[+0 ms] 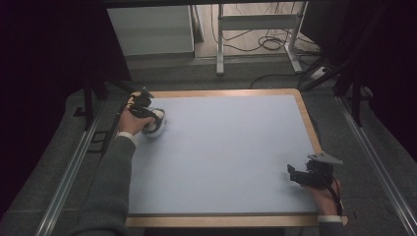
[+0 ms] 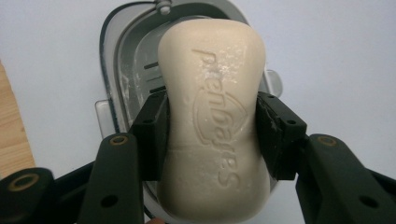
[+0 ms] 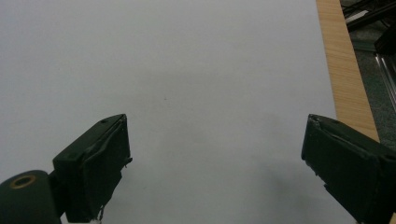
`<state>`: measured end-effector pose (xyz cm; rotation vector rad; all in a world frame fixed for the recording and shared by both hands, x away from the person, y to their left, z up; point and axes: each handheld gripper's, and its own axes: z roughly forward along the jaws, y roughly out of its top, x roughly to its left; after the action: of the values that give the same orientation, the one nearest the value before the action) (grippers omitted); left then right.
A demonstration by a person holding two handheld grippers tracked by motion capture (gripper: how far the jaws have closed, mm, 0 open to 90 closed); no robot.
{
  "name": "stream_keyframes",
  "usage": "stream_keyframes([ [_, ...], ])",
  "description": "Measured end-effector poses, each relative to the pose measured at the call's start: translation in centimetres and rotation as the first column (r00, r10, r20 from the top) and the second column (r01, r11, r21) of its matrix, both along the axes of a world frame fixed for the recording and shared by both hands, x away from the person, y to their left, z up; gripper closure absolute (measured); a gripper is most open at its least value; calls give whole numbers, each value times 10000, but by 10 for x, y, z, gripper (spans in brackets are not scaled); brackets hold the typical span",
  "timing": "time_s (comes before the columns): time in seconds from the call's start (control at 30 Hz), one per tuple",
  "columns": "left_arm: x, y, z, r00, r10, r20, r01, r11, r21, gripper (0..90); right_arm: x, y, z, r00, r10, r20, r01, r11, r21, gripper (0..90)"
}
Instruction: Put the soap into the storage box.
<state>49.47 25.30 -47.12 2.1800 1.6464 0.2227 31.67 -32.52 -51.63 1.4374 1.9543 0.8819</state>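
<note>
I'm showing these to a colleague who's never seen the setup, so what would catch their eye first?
Probably the cream-coloured embossed bar of soap, clamped between the left gripper jaws over a grey oval plastic soap dish at the far left corner of the pale blue table mat. Next, the right gripper, jaws wide apart, near the mat's right edge.

The high view is dim, with black surrounds at 9 and 3 o'clock; the pale surface [image 1: 226, 152] is evenly lit and slightly soft. In the left gripper view the soap [image 2: 215, 116] is sharp, with small glints. The right tool [image 3: 215, 172] casts a faint, blurred shadow towards 12 o'clock.
</note>
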Motion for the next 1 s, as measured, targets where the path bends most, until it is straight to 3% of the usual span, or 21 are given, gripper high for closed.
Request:
stream_keyframes([
  [0.03, 0, 2, 0, 9999, -47, 161, 51, 9997, -247, 476, 0, 0, 0, 10000, -5, -4, 5, 10000, -10, 78],
  [0.07, -2, 3, 4, 9993, 61, 371, -44, 9990, -448, 407, 0, 0, 0, 10000, -13, -7, 13, 10000, -13, 78],
  [0.13, -4, 3, 6, 9990, 6, 446, 13, 9991, -417, 371, 0, 0, 0, 10000, 15, 9, -15, 10000, -30, 78],
  [0.17, -7, 3, 10, 9988, -87, 489, 120, 9977, -664, 351, 0, 0, 0, 10000, 23, 14, -23, 10000, -34, 77],
  [0.43, -22, -3, 22, 9947, -533, 881, 601, 9952, -767, 274, -1, 2, 1, 10000, 42, 14, -42, 10000, -27, 78],
  [0.6, -40, -11, 27, 9858, -1091, 1277, 1202, 9893, -826, 246, -1, 2, 1, 10000, 39, 6, -39, 10000, -45, 78],
  [0.7, -53, -17, 27, 9786, -1319, 1578, 1424, 9881, -573, 245, -1, 2, 1, 10000, 48, 6, -48, 10000, -43, 78],
  [0.9, -79, -30, 23, 9574, -2151, 1928, 2309, 9709, -634, 241, -1, 3, 1, 10000, 76, 31, -75, 9999, -67, 78],
  [1.0, -90, -34, 17, 9525, -2341, 1947, 2515, 9654, -693, 236, -1, 3, 1, 10000, 78, 7, -78, 9999, -76, 78],
])
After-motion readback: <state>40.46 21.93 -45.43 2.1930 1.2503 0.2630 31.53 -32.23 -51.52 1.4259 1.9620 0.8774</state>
